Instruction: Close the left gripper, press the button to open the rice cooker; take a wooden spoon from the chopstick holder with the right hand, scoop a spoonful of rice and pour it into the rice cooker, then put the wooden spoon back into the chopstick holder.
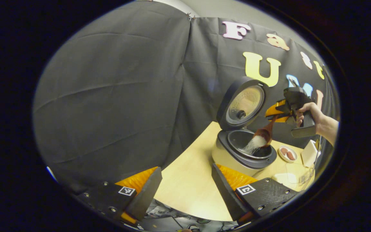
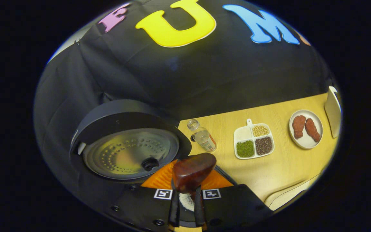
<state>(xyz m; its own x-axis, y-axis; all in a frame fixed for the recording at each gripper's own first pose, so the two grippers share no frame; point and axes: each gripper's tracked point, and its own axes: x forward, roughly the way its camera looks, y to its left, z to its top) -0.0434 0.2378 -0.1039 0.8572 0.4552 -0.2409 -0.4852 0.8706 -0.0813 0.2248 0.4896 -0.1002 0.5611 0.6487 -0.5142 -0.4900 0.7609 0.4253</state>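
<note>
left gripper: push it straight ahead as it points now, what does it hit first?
Probably the booth's black cloth wall. The open left gripper aims over bare table; the rice cooker sits right of that line. Depth is uncertain.

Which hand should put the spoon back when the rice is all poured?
Probably right: the right tool already grips the wooden spoon over the rice cooker. The left tool is open, off to the side.
</note>
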